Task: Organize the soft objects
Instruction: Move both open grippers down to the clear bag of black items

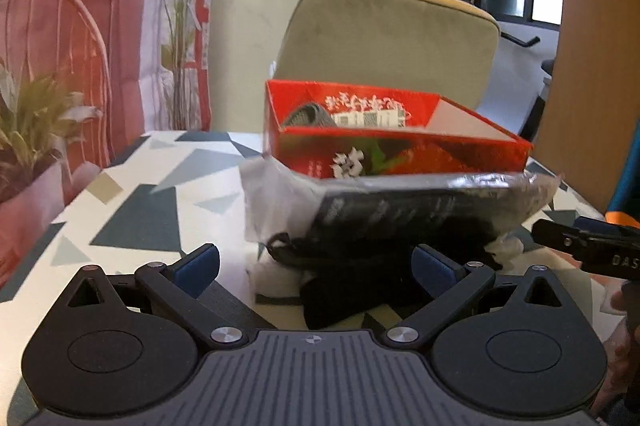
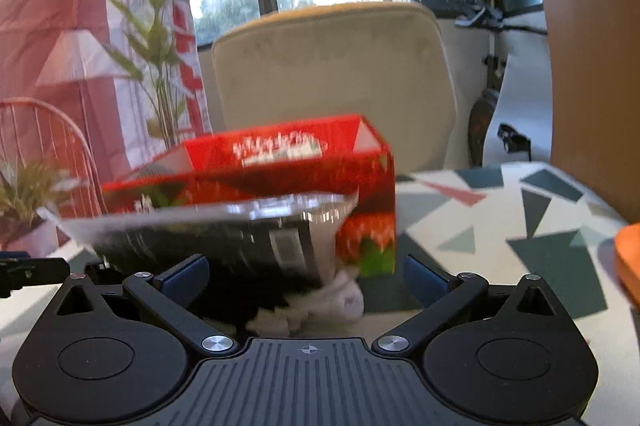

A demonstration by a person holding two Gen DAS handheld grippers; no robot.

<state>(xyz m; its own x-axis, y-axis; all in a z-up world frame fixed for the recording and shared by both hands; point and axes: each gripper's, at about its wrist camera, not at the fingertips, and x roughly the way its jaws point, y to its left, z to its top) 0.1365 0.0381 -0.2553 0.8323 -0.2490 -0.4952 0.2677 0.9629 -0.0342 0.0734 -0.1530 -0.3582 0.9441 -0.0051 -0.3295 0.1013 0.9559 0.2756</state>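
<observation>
A dark soft item sealed in a clear plastic bag [image 1: 420, 210] lies on the patterned surface [image 1: 132, 210], leaning against the near wall of an open red box [image 1: 400, 150]. White soft pieces [image 2: 340, 300] and a dark piece [image 1: 340, 298] lie at the bag's near edge. Inside the box, a grey item [image 1: 308, 114] is partly visible; its type cannot be told.

The left tool [image 1: 316, 262] sits low over the surface with its jaws apart, the dark piece between them, not clamped. The right tool [image 2: 306, 272] has its jaws wide apart, the bag's lower corner and the white pieces between them, not gripped.

A beige chair [image 1: 384, 38] stands behind the surface, green plants [image 1: 36, 114] to the left.
</observation>
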